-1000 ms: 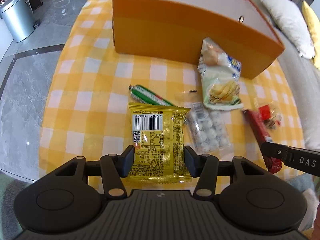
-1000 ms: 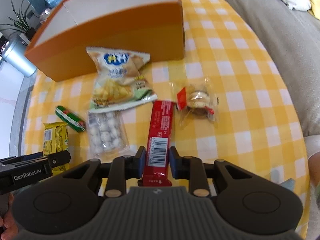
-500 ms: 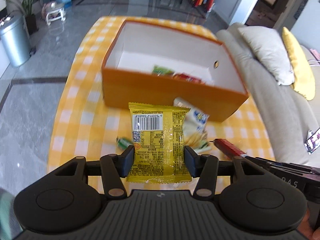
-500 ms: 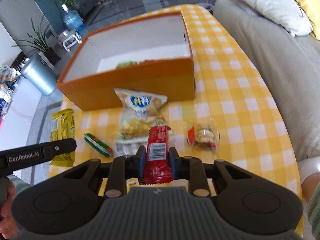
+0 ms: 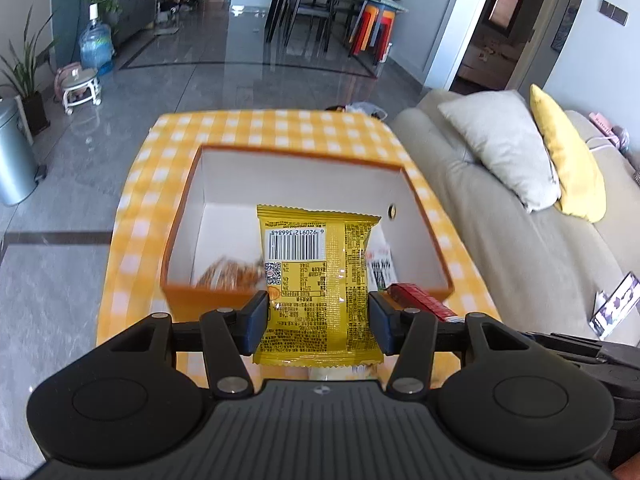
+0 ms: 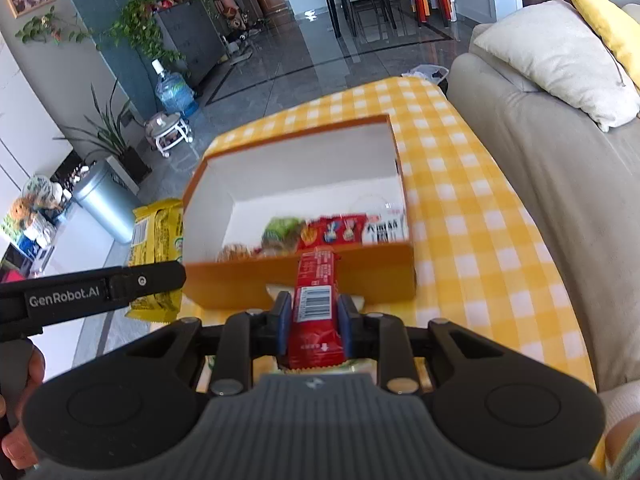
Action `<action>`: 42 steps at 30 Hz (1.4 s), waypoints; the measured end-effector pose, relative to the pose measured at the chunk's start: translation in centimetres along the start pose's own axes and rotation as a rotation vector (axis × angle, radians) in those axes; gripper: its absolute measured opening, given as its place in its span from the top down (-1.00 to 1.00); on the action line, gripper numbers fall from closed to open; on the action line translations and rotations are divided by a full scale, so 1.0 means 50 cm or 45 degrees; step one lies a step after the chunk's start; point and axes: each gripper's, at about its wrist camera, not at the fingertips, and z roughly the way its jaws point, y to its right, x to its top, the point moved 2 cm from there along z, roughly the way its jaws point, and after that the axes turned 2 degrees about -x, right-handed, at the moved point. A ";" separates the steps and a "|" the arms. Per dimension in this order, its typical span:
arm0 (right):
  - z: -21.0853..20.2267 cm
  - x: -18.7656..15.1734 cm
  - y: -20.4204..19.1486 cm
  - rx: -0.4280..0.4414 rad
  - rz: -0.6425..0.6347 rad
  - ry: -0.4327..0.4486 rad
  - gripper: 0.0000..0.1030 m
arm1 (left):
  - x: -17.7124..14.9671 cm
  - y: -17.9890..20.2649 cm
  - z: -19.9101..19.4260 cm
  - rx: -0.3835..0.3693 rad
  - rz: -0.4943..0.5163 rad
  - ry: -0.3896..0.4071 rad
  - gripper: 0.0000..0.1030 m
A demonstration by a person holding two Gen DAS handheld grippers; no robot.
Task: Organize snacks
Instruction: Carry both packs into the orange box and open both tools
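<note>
Judging by the orange box (image 6: pixel 304 276) on the checked tablecloth (image 6: pixel 472 216), the sorting is well under way but unfinished: several packets already lie along its near inside wall, among them a green one (image 6: pixel 282 232), a red one (image 6: pixel 336 230), a white one (image 6: pixel 384 228) and a brownish snack (image 5: pixel 228 276), while much of the white floor (image 5: pixel 280 188) is bare. Two more items are on their way in. The left gripper (image 5: pixel 318 322) pinches a yellow packet (image 5: pixel 316 280) by its sides, barcode up, held above the near wall. The right gripper (image 6: pixel 314 322), its jaws pressed close, clamps a red bar (image 6: pixel 318 304) that points at the near wall. Both still need to be released inside the box. Something pale (image 6: pixel 276 290) shows on the cloth beneath the bar; whether more snacks remain there I cannot tell.
</note>
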 end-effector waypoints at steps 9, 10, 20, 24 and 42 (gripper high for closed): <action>0.061 0.103 -0.026 0.089 0.040 0.055 0.58 | 0.088 -0.040 0.063 0.077 0.045 -0.025 -0.16; 0.069 0.113 -0.028 0.095 0.038 0.058 0.58 | 0.095 -0.048 0.072 0.081 0.041 -0.034 -0.16; 0.201 0.180 -0.032 0.067 0.023 -0.019 0.58 | 0.114 -0.112 0.208 0.118 0.022 -0.196 -0.16; 0.263 0.182 -0.030 0.053 -0.008 -0.082 0.58 | 0.106 -0.105 0.262 0.183 0.118 -0.274 -0.16; 0.419 0.158 -0.040 -0.083 -0.170 -0.255 0.58 | 0.089 -0.085 0.389 0.379 0.381 -0.448 -0.16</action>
